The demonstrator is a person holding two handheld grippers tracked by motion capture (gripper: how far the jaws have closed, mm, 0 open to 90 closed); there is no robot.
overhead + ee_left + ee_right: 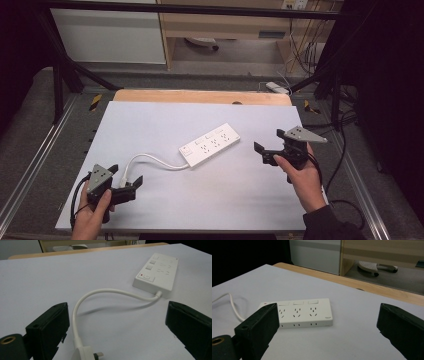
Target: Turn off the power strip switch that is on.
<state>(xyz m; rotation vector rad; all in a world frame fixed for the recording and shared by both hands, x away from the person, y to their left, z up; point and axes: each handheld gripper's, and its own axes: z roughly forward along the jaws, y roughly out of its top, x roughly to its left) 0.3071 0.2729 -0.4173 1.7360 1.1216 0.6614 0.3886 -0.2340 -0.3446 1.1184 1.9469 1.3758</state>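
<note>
A white rectangular plastic power strip [210, 144] lies near the middle of the pale grey tabletop [150, 120], its white cable [150, 160] curving to a white plug [86, 353] between the jaws of the left hand-held gripper [126, 181], which is spread wide and grips nothing. The right hand-held gripper [269, 146], just beside the strip's far end, is likewise wide open and empty.

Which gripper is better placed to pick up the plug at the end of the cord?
Left. The left gripper is open right at the plug, which lies between its jaws in the left gripper view. The right gripper, also open, faces the power strip's far end, away from the plug.
</note>
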